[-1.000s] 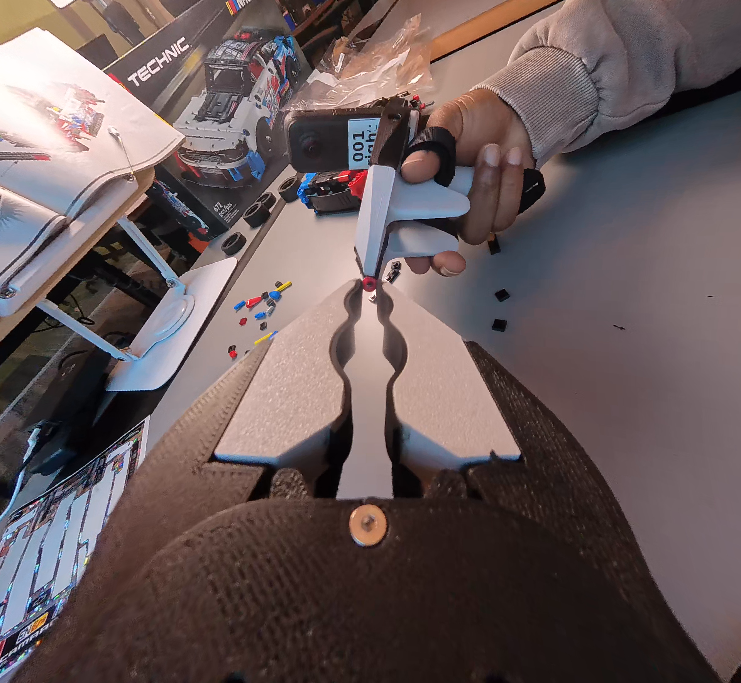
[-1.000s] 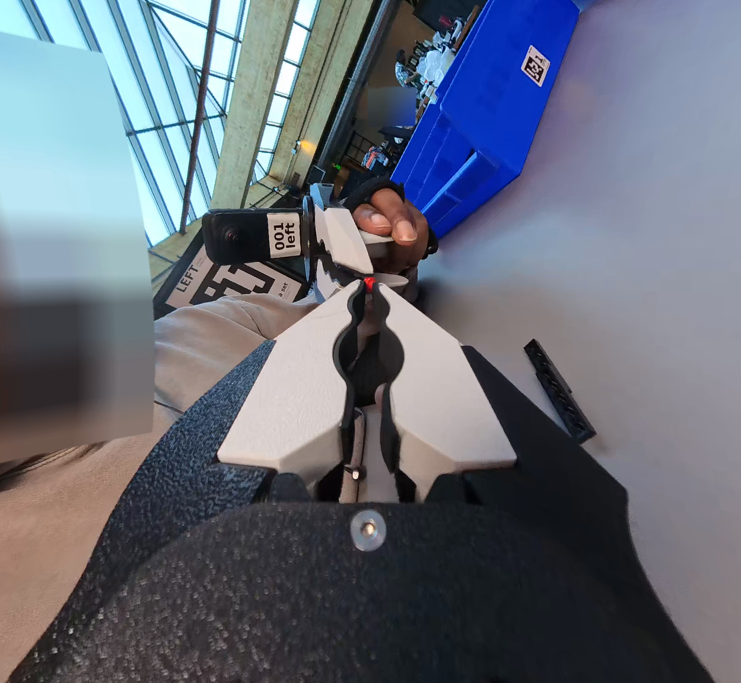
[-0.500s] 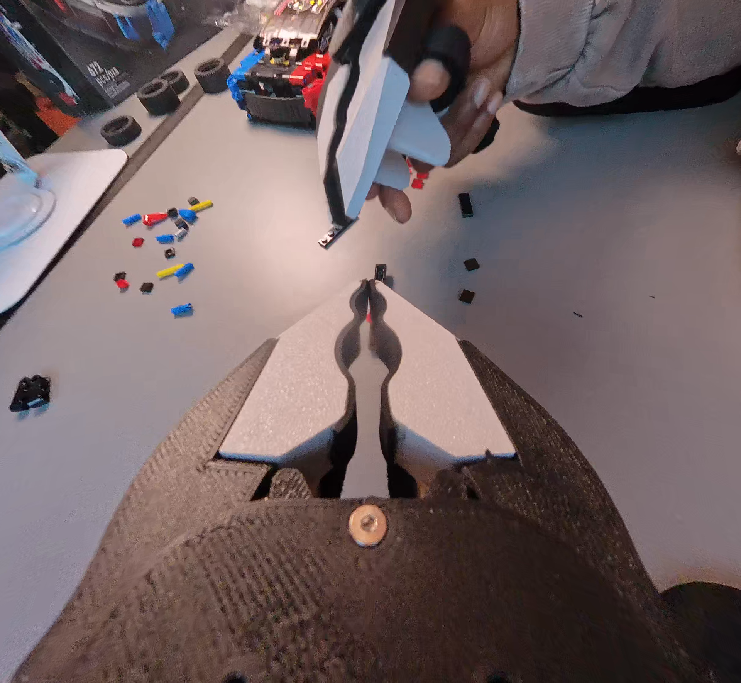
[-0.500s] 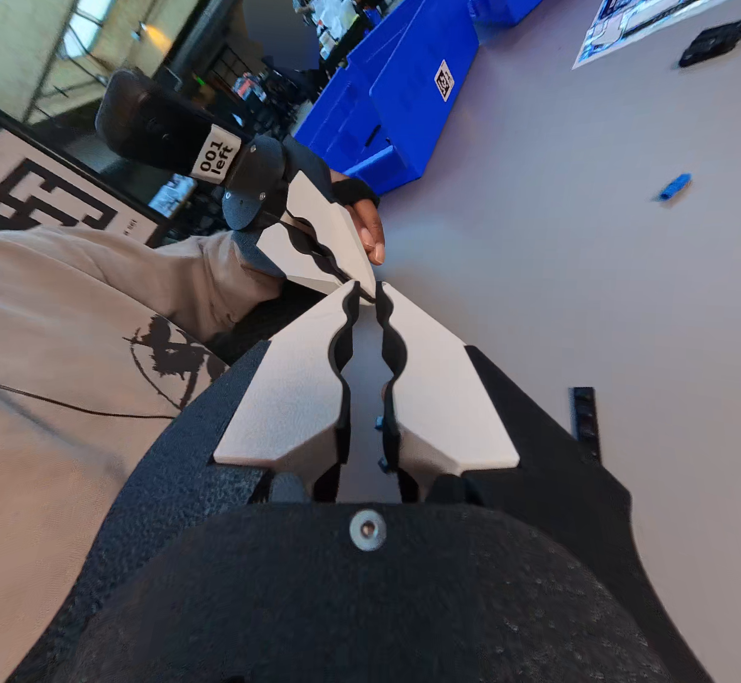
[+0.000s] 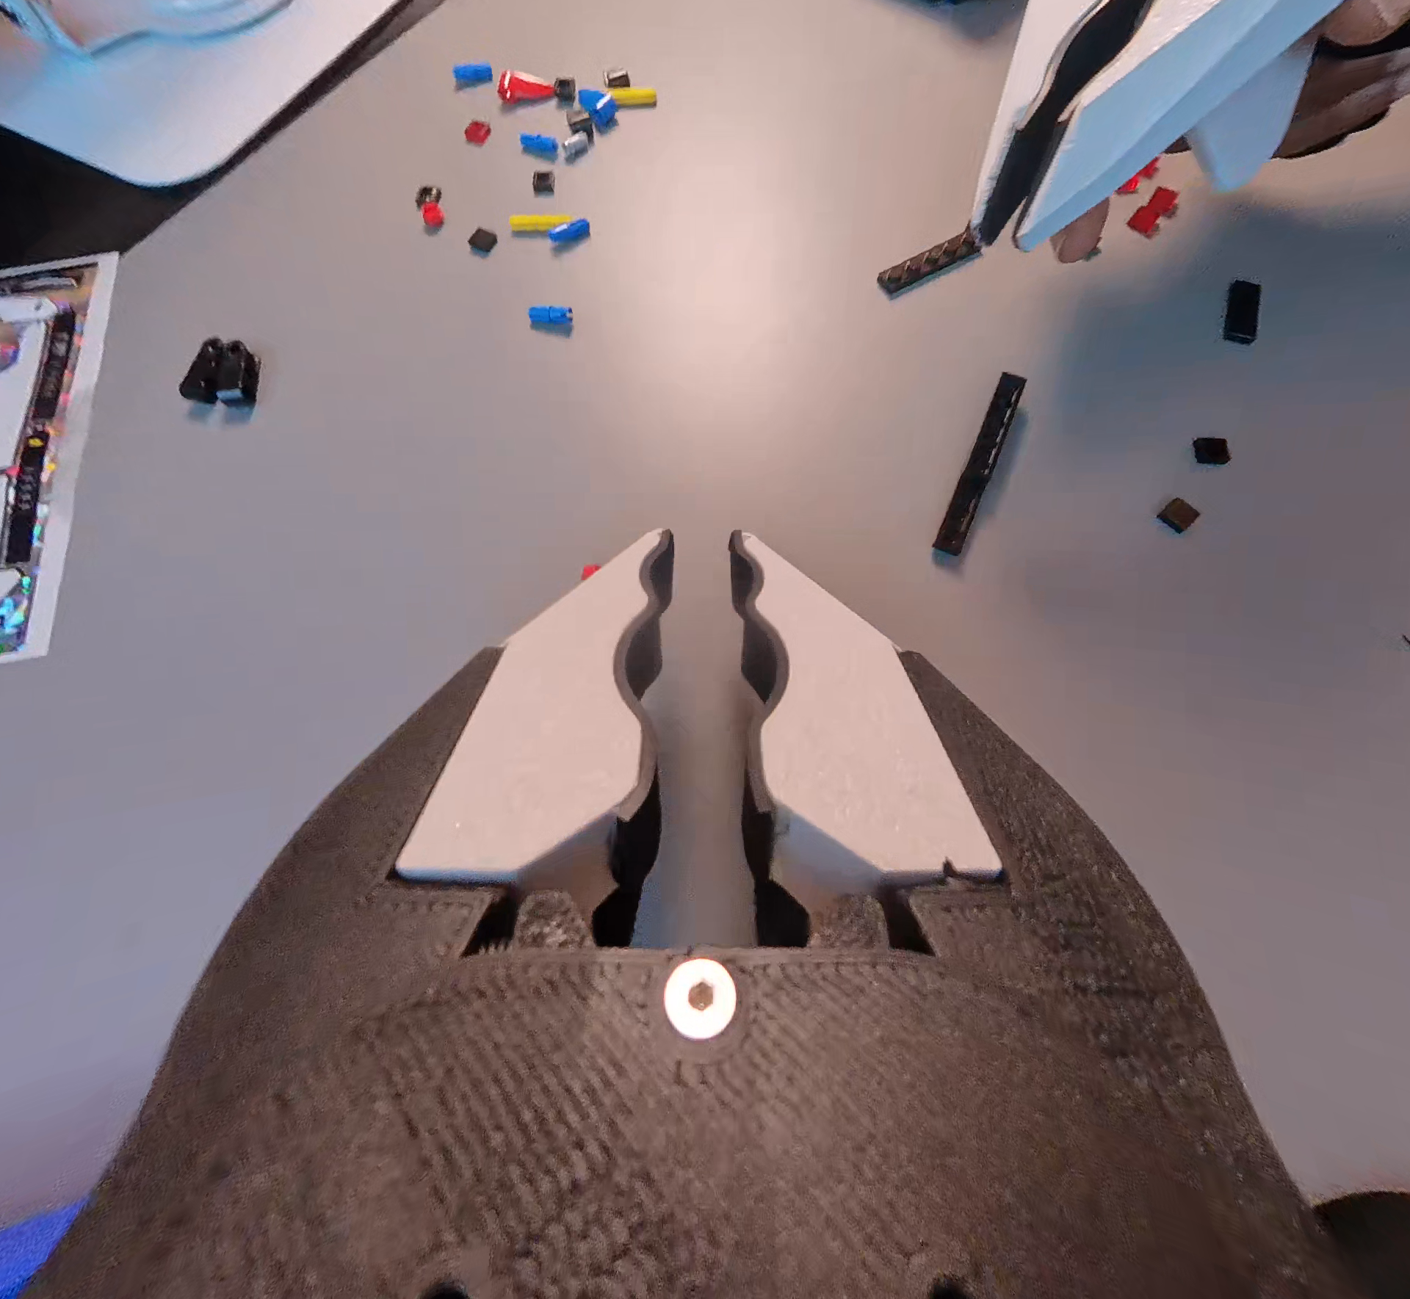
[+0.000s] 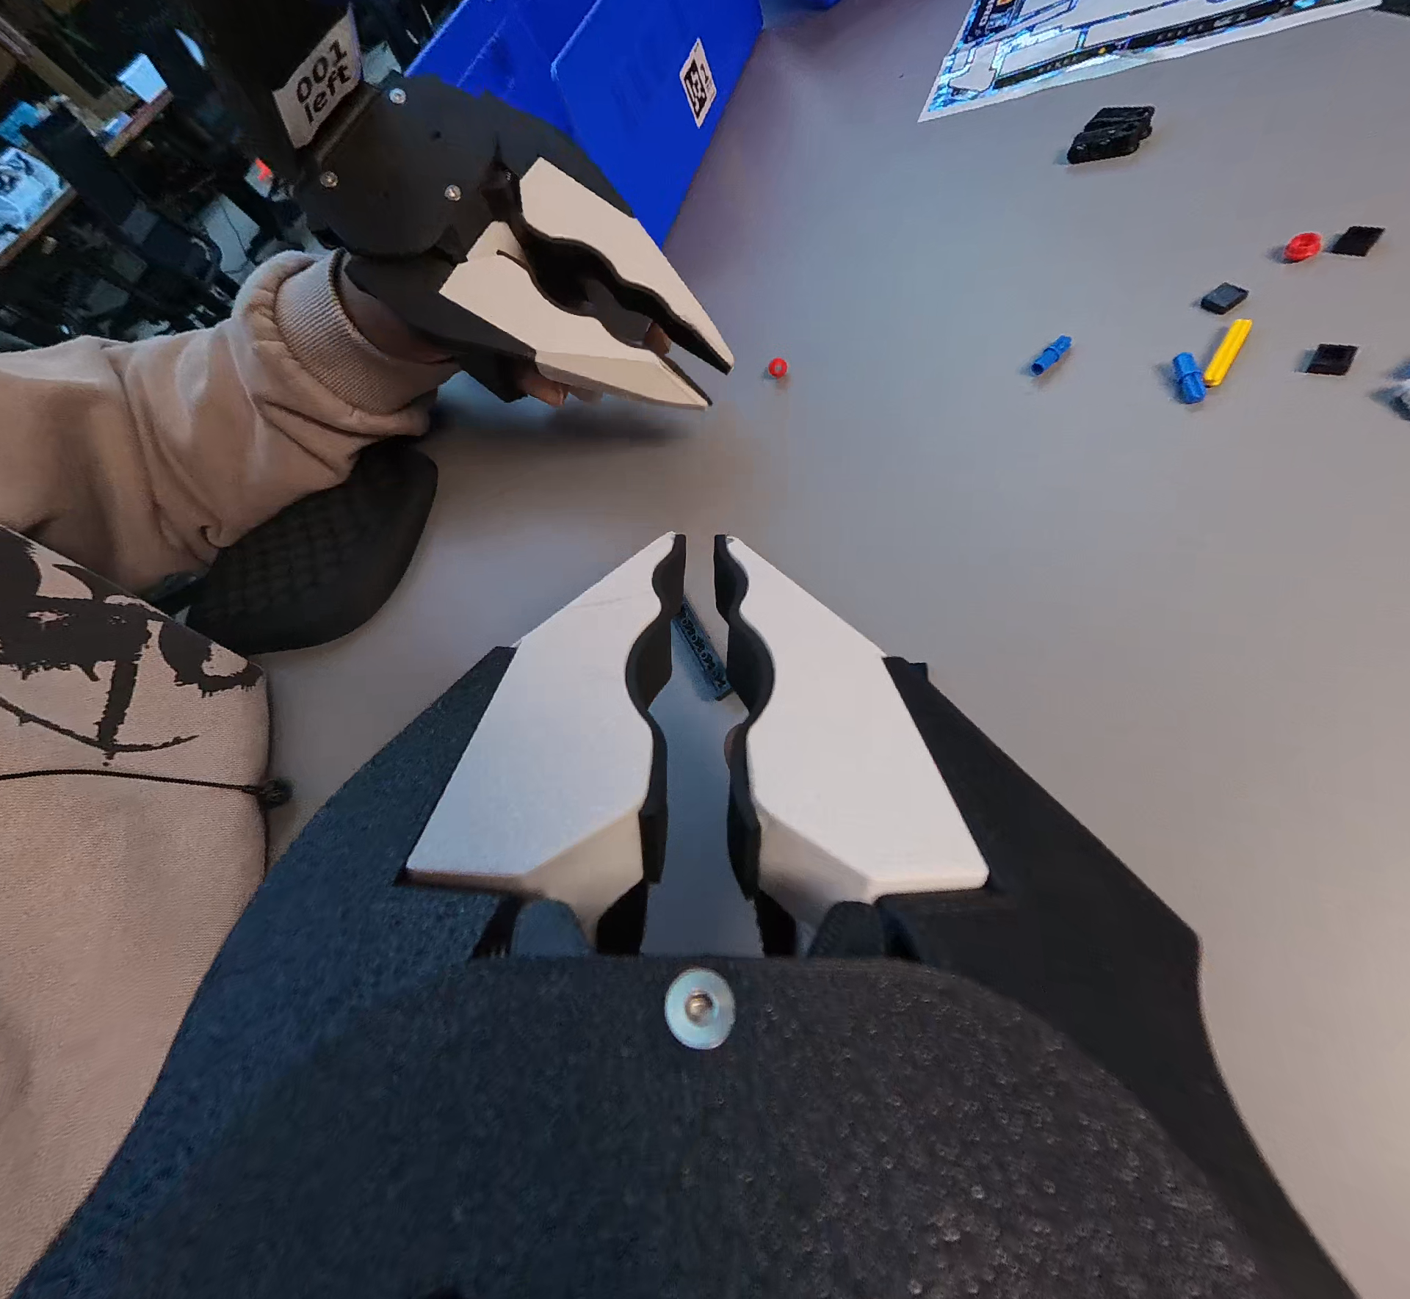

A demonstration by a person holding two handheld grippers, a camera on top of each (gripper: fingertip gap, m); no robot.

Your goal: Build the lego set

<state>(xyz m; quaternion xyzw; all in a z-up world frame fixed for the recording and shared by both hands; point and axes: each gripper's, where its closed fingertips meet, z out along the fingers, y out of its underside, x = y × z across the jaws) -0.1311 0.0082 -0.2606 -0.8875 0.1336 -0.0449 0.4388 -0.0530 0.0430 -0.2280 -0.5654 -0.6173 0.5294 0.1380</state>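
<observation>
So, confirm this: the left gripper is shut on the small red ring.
Not right. The left gripper is open and empty; the small red ring lies on the grey table just off its fingertips, as the right wrist view shows.

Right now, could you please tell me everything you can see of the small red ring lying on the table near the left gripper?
The red ring is a tiny round piece with a hole through its middle, glossy like plastic. It lies on the grey table, just past the tips of the left gripper, apart from them, with nothing touching it. The gripper's fingers are parted and empty. In the left wrist view only a red sliver shows beside one finger.
</observation>
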